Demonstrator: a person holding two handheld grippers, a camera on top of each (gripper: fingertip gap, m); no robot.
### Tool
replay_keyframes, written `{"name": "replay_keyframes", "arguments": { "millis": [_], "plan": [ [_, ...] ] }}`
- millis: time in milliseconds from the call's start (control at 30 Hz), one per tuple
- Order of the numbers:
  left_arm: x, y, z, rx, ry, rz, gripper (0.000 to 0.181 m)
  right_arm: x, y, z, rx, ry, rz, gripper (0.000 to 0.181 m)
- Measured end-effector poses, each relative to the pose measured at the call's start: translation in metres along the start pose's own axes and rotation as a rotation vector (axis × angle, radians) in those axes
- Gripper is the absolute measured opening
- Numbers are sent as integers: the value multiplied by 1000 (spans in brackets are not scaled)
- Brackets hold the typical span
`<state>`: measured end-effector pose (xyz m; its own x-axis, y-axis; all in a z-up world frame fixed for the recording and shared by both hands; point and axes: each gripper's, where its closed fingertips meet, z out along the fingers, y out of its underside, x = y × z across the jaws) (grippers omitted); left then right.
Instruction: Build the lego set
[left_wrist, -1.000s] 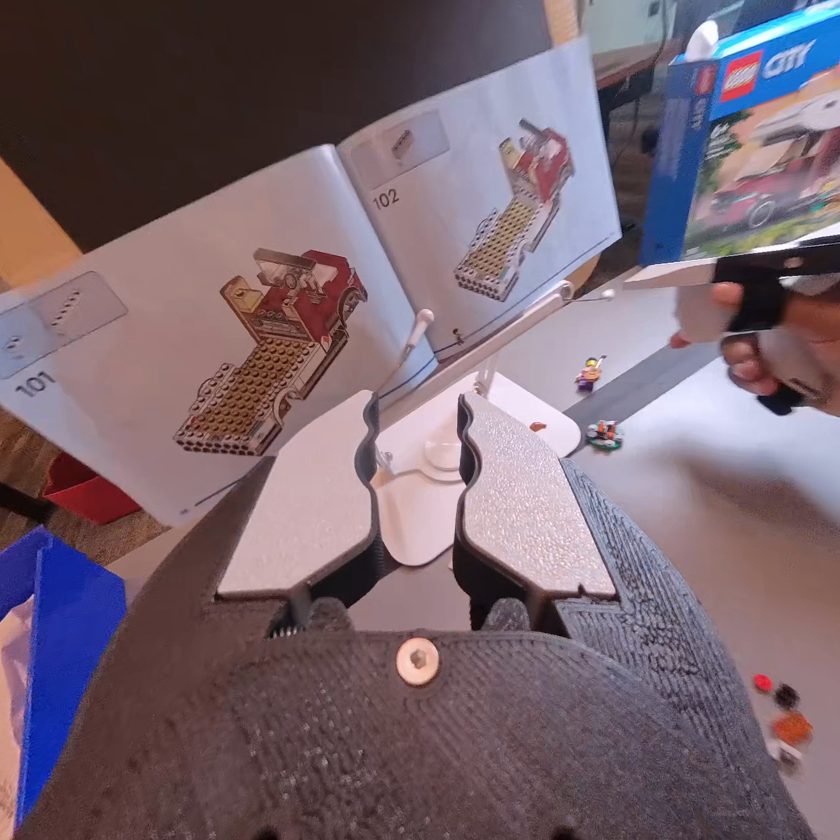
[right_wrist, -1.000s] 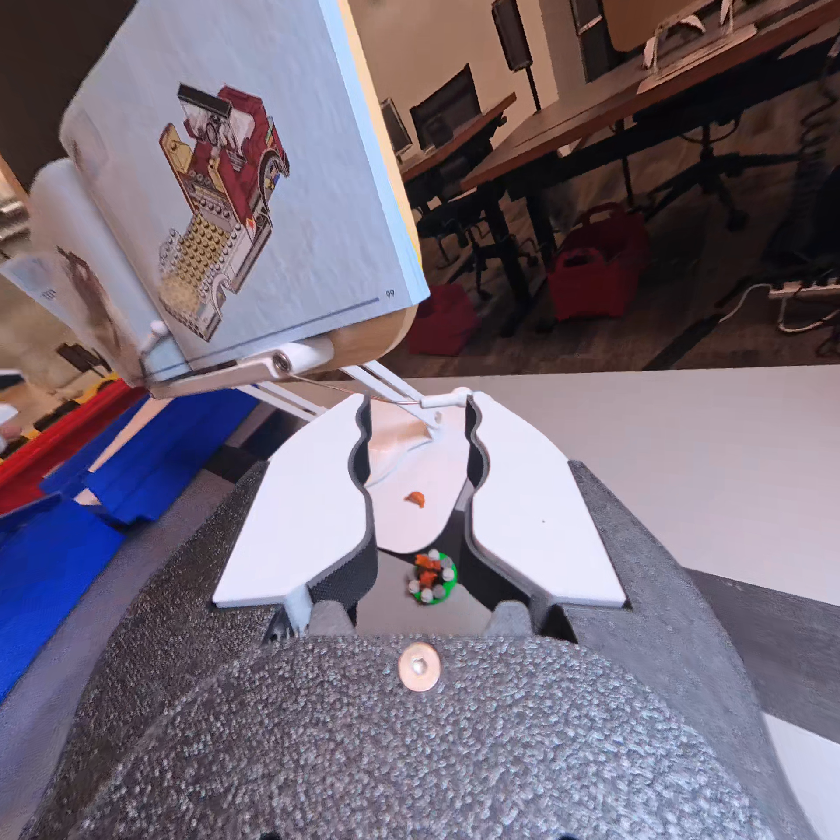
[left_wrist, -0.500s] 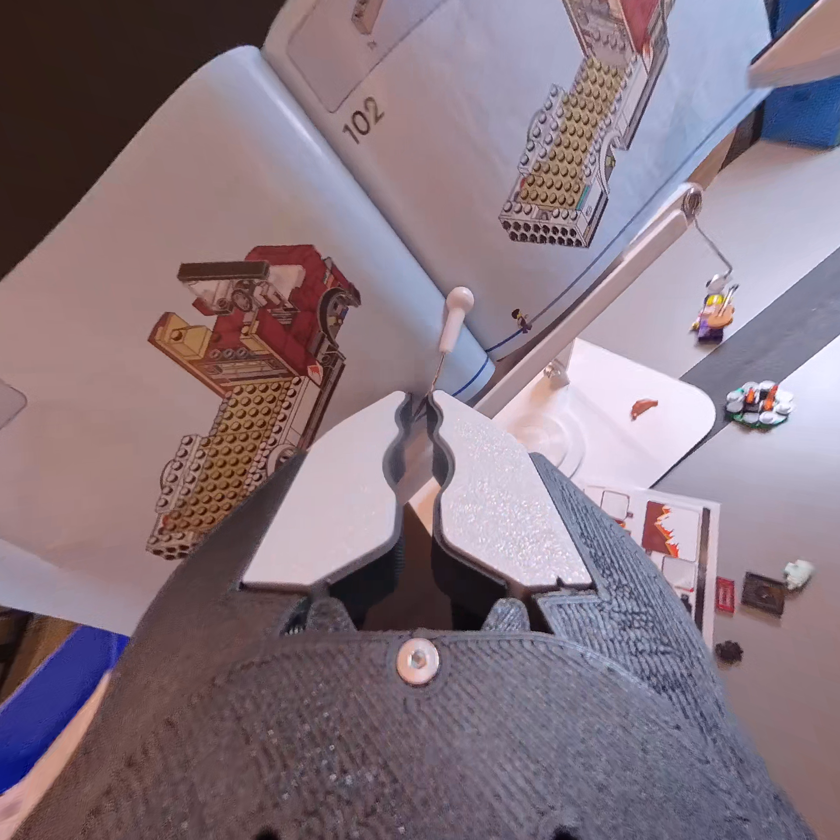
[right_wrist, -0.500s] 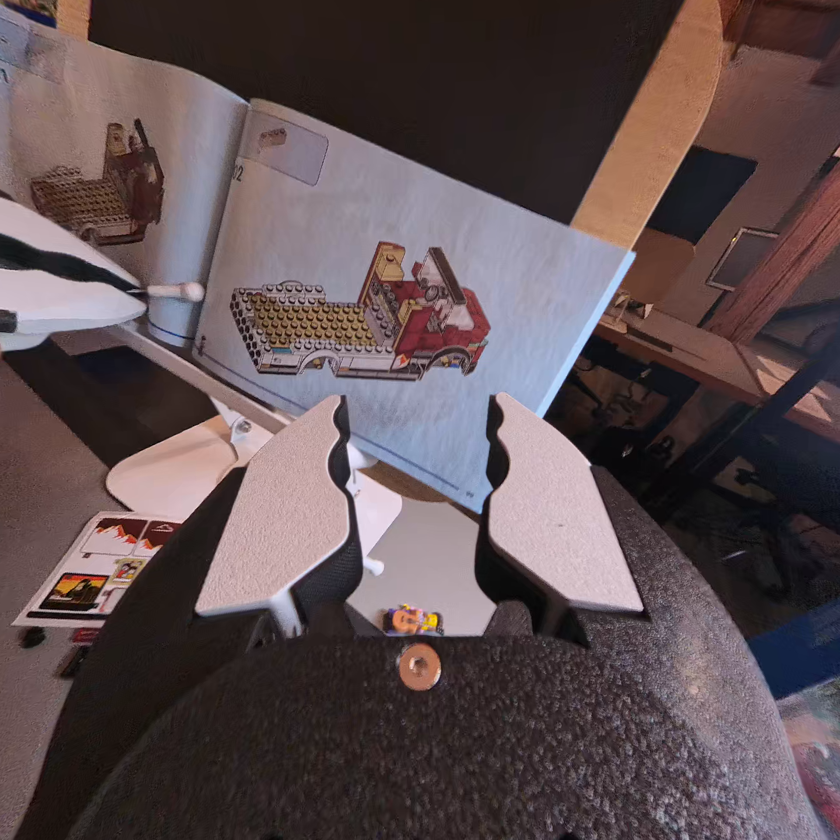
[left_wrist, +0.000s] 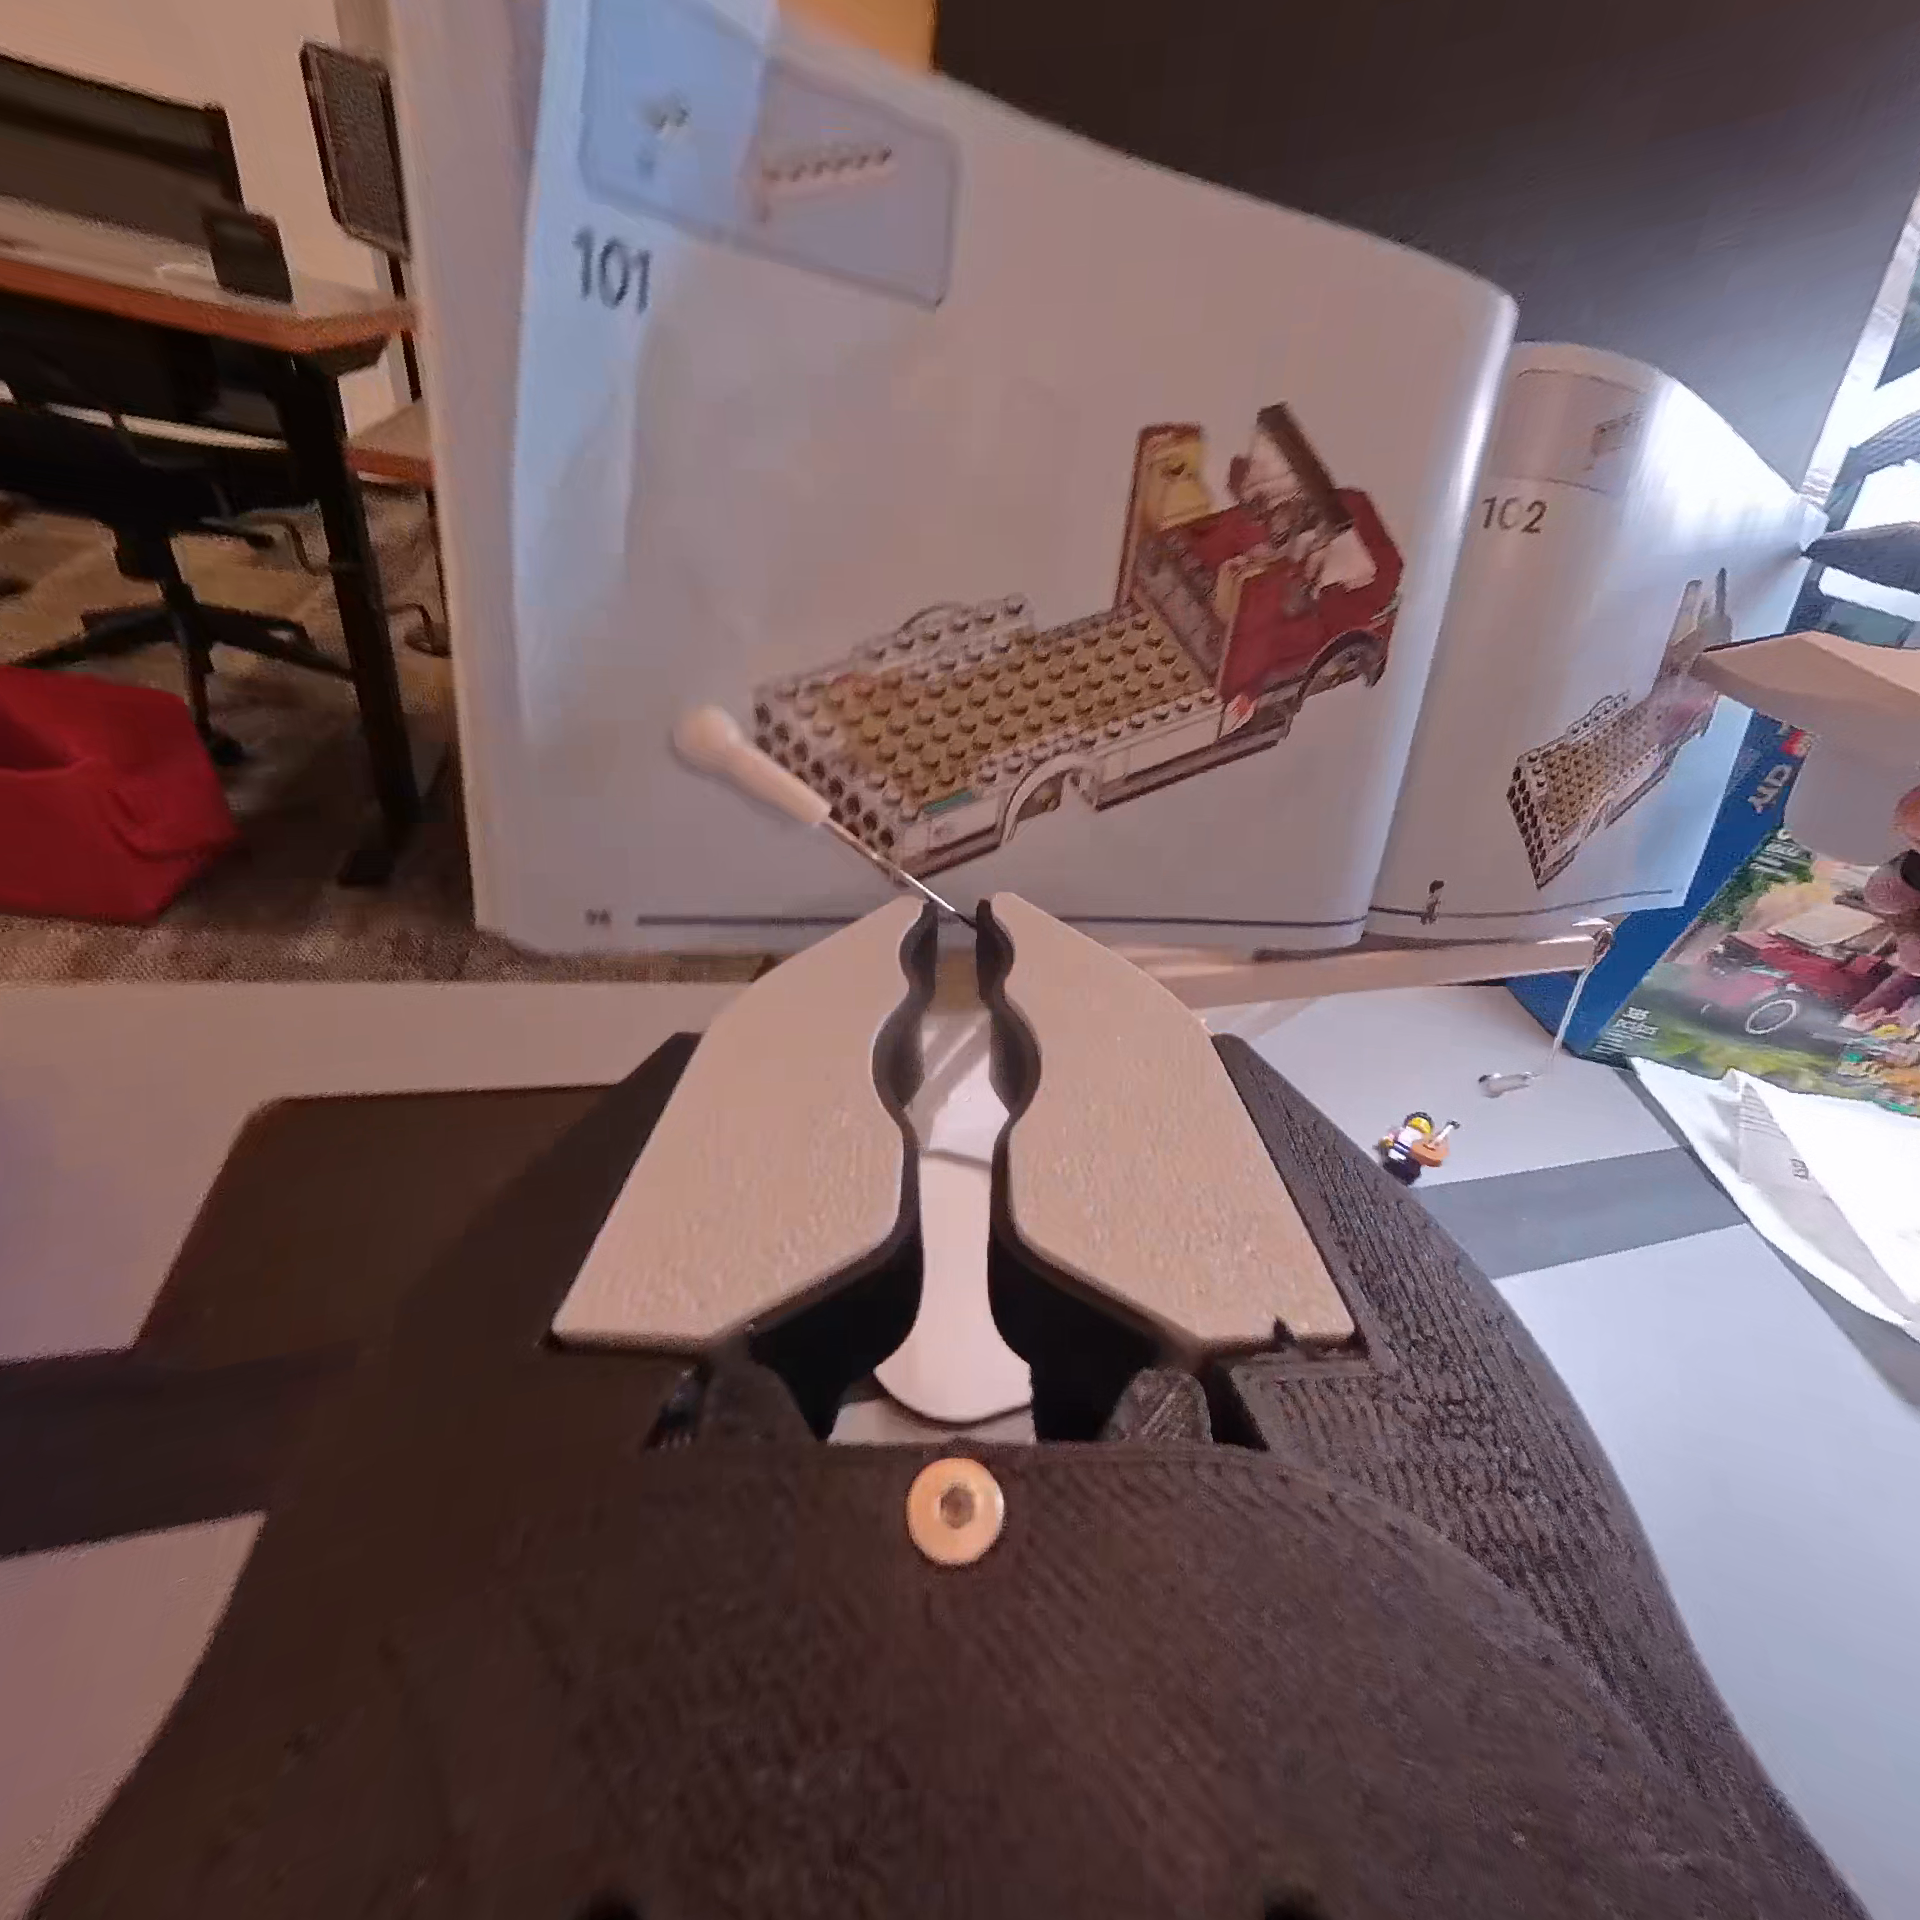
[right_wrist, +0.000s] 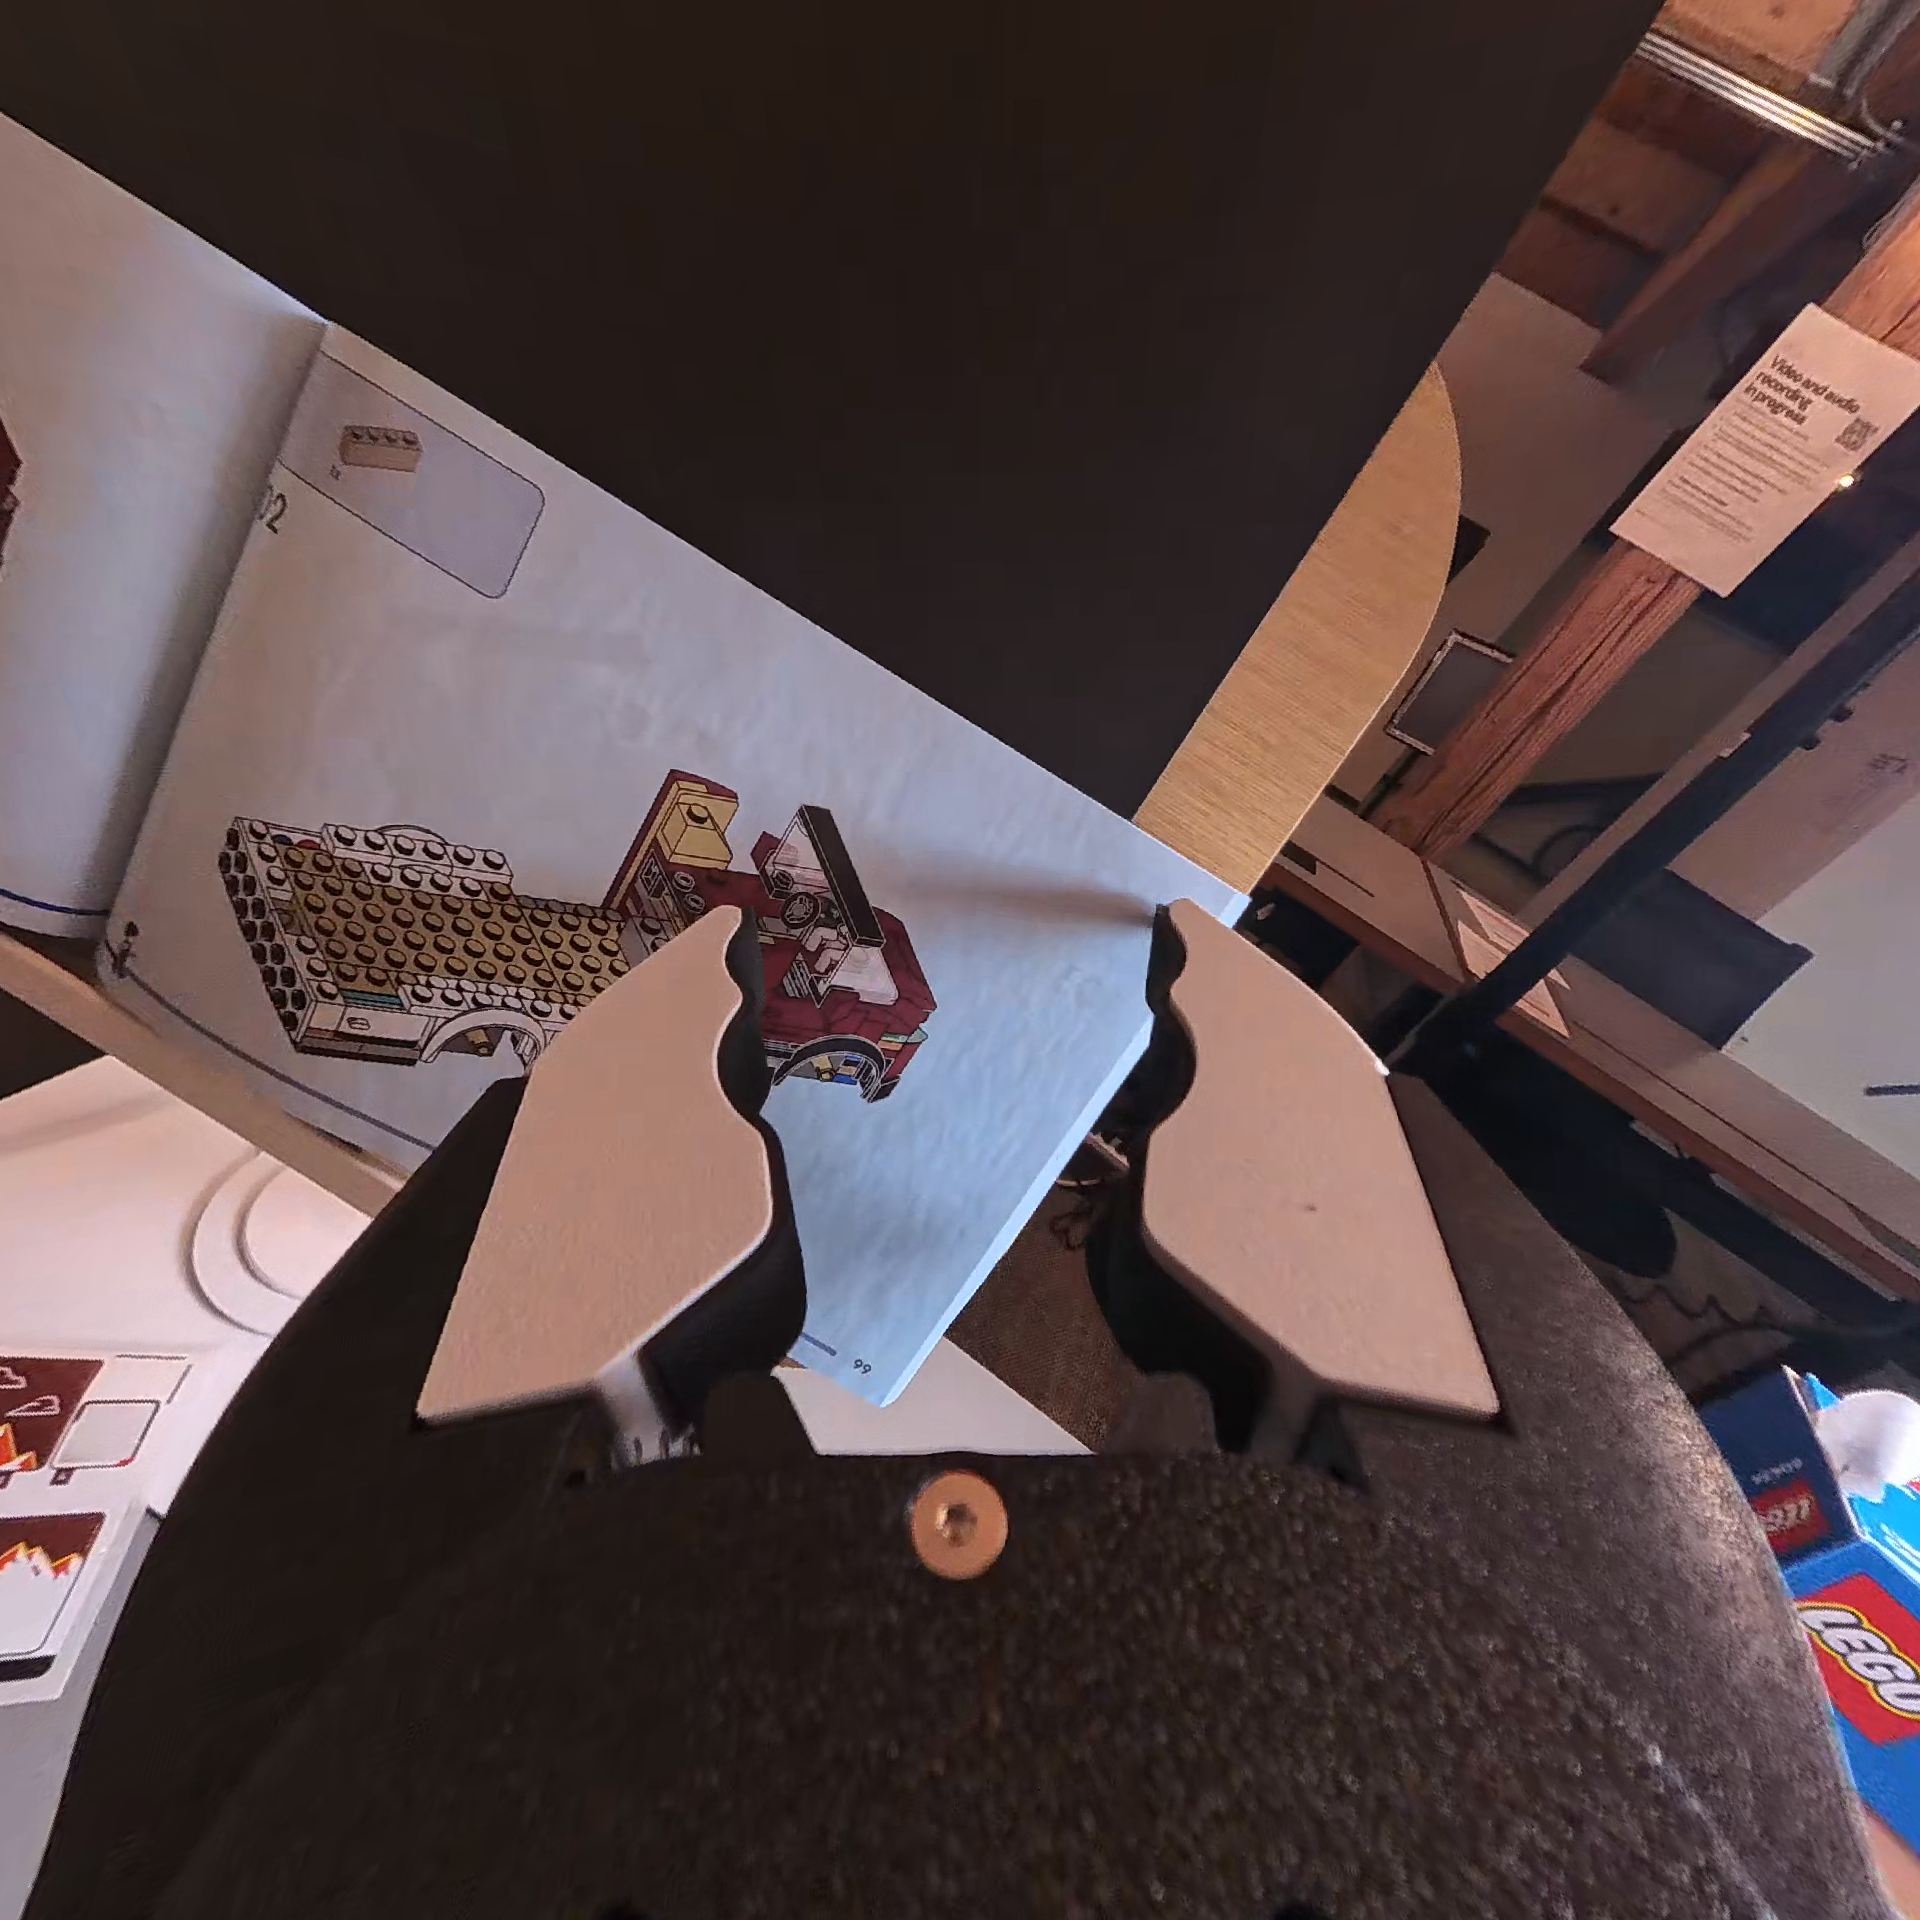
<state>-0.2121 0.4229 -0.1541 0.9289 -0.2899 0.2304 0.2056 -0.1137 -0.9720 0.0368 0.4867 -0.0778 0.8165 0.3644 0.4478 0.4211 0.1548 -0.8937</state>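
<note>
The instruction booklet (left_wrist: 935, 520) stands open on a white book stand (left_wrist: 1403, 971). My left gripper (left_wrist: 954, 916) is shut on the thin wire of the stand's white-tipped page holder (left_wrist: 727, 750), which leans left across the left page. My right gripper (right_wrist: 951, 914) is open, and the outer edge of the right page (right_wrist: 623, 727) lies between its fingers without touching them. One right finger (left_wrist: 1829, 675) shows at the right edge of the left wrist view.
A minifigure (left_wrist: 1415, 1143) and a second wire holder (left_wrist: 1567, 1023) are on the grey table right of the stand. The blue set box (left_wrist: 1766, 935) and a white bag (left_wrist: 1818, 1195) lie farther right. A sticker sheet (right_wrist: 52, 1455) lies by the stand's base (right_wrist: 125, 1195).
My left gripper closed on the page-holder wire and swung it over to the left. My right gripper rose from the table to the right page's edge and opened wider.
</note>
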Motion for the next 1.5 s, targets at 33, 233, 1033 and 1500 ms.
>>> {"name": "replay_keyframes", "arguments": {
  "millis": [33, 233, 1033, 1500],
  "plan": [
    [-2, 6, -3, -10, 2, -35, 8, 1, 0, -1, 2, 9, -3, 72],
    [-7, 15, -27, 46, -70, -36, 15, 3, 2, 2, -10, 18, 2, 75],
    [74, 13, -24, 90, 76, 258, 15, 6, 0, 5, 22, 43, -19, 55],
    [73, 18, -22, 76, 84, 266, 13, 3, 6, 7, -7, -11, 6, 55]
  ]
}}
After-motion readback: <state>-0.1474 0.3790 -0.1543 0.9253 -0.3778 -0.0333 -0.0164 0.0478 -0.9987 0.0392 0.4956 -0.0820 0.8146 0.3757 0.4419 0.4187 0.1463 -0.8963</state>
